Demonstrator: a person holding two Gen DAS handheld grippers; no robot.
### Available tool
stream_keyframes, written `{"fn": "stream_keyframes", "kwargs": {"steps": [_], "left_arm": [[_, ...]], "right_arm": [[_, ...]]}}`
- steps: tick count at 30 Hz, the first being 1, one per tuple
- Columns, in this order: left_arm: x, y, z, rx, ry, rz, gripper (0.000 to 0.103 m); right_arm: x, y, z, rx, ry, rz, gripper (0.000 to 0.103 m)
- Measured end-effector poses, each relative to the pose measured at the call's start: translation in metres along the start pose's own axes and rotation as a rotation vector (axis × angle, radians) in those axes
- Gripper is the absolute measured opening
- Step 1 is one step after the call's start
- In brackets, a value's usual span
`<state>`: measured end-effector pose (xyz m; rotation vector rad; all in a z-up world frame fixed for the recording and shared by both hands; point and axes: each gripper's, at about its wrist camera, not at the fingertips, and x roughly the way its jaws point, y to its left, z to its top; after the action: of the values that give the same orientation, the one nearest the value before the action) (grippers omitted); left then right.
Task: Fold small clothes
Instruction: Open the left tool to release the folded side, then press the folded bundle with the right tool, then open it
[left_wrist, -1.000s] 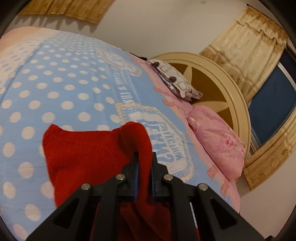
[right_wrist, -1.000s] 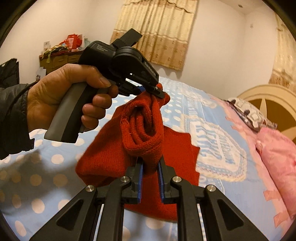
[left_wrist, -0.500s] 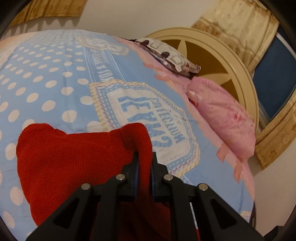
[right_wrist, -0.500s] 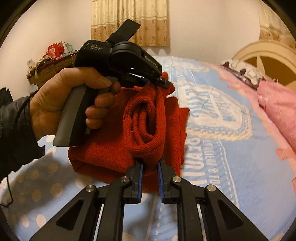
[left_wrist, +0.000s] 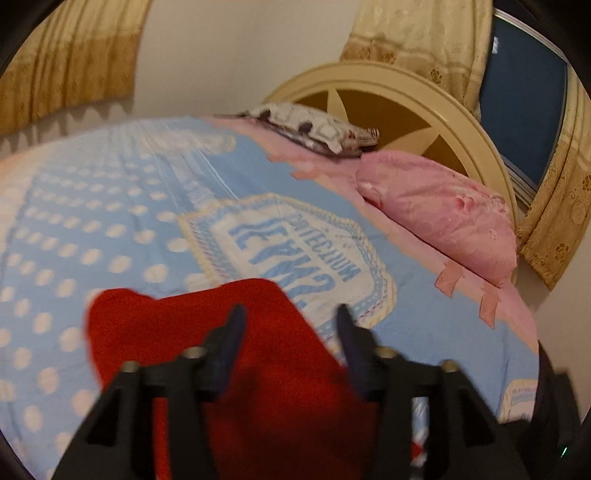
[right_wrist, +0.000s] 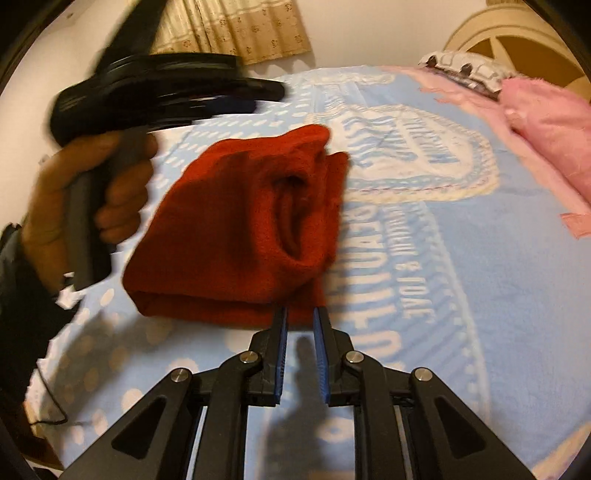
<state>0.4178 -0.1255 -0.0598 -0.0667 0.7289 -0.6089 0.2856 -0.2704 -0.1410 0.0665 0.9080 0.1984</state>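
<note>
The red knitted sweater (right_wrist: 236, 225) lies folded on the bed (right_wrist: 461, 295), both grippers have just been opening and hold nothing, the left gripper (left_wrist: 288, 314) wide, the right gripper (right_wrist: 299, 314) a little, so a finger could snag and undo the fold.

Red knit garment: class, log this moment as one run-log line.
red knit garment: folded on bedspread | left gripper: just opened, released | right gripper: just opened at garment edge
</note>
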Motion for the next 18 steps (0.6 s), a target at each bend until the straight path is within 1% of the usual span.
{"fn": "stream_keyframes", "kwargs": {"steps": [1,2,4,7,9,10,11,12,13,14,16,18], "left_arm": [[-0.010,0.002,-0.009,0.024,-0.003,0.039,0.066],[-0.014,0.002,-0.015,0.046,-0.007,0.061,0.066],[-0.026,0.006,-0.035,0.076,-0.007,0.095,0.066],[-0.034,0.008,-0.057,0.082,0.002,0.104,0.066],[-0.031,0.008,-0.071,0.083,0.030,0.107,0.066],[-0.027,0.010,-0.079,0.067,0.047,0.094,0.066],[-0.026,0.009,-0.083,0.058,0.053,0.088,0.068],[-0.024,0.010,-0.089,0.055,0.056,0.087,0.069],[-0.025,0.009,-0.094,0.062,0.054,0.090,0.069],[-0.028,0.007,-0.099,0.077,0.052,0.094,0.070],[-0.029,0.004,-0.104,0.088,0.059,0.082,0.072],[-0.031,-0.002,-0.111,0.109,0.071,0.068,0.079]], "right_arm": [[-0.005,-0.001,0.001,-0.005,-0.014,-0.015,0.051],[-0.012,-0.002,0.004,-0.005,-0.038,-0.014,0.060],[-0.023,-0.001,0.017,-0.015,-0.080,0.031,0.060],[-0.025,0.005,0.048,-0.037,-0.124,0.109,0.060],[-0.008,0.003,0.072,-0.011,-0.095,0.132,0.060],[0.004,0.001,0.081,0.000,-0.079,0.117,0.060],[0.016,0.000,0.087,0.006,-0.067,0.091,0.058],[0.029,-0.001,0.090,0.009,-0.034,0.078,0.053],[0.042,-0.002,0.089,0.017,0.011,0.079,0.031],[0.054,-0.005,0.085,0.042,0.045,0.075,0.024],[0.058,-0.012,0.072,0.062,0.054,0.058,0.022],[0.051,-0.015,0.058,0.069,0.047,0.054,0.022]]}}
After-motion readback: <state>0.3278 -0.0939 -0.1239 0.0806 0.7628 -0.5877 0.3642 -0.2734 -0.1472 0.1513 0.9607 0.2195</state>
